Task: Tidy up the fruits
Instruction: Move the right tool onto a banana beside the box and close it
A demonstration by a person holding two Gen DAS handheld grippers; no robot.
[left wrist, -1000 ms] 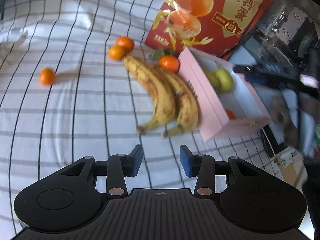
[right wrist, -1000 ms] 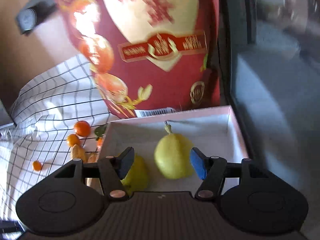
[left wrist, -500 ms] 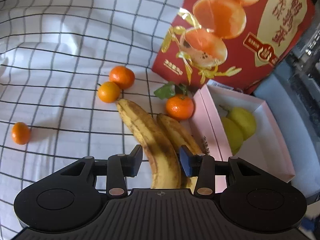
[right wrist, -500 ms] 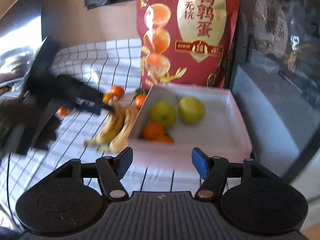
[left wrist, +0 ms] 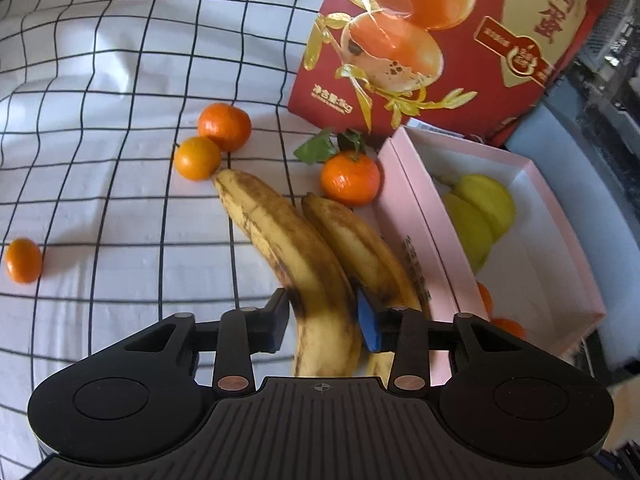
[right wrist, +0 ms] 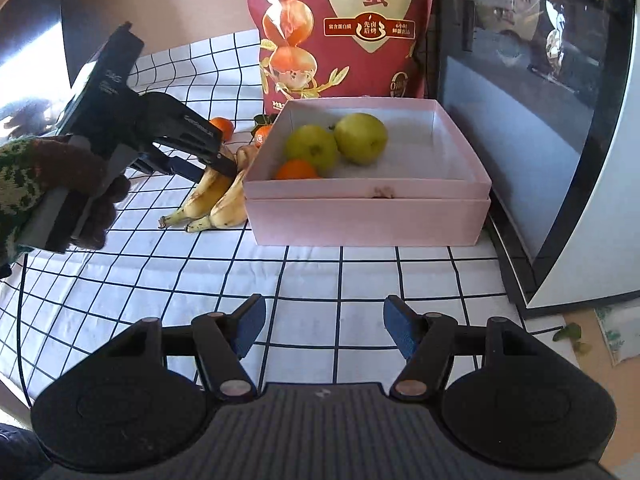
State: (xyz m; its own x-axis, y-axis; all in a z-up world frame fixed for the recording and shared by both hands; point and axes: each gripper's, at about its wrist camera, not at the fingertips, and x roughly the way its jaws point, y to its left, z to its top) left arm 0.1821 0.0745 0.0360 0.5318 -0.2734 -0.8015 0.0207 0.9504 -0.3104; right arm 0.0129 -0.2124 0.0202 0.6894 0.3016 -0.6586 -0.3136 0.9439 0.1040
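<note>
The pink box (right wrist: 366,208) sits on the checked cloth (right wrist: 340,280) near the counter's far right corner, in front of the red snack bag (right wrist: 340,28). In it lie two green pears (right wrist: 360,138), side by side and touching, with tangerines (right wrist: 296,170) against the near wall.

Just left of the box, two spotted bananas (left wrist: 304,256) lie side by side on the cloth, the right one against the box wall. A leafy tangerine (left wrist: 350,178) rests at their far tips, two more oranges (left wrist: 224,126) a little to the left, and a small one (left wrist: 23,260) well apart near the left edge.

The left hand-held gripper (left wrist: 322,322), in a gloved hand (right wrist: 76,184), now straddles the left banana, its jaws closing with the fruit between them; a second ago it hung short of the stems with nothing between its fingers. The right hand-held gripper (right wrist: 320,326) stands open and empty over bare cloth, pulled back from the box it was reaching into a second ago.
</note>
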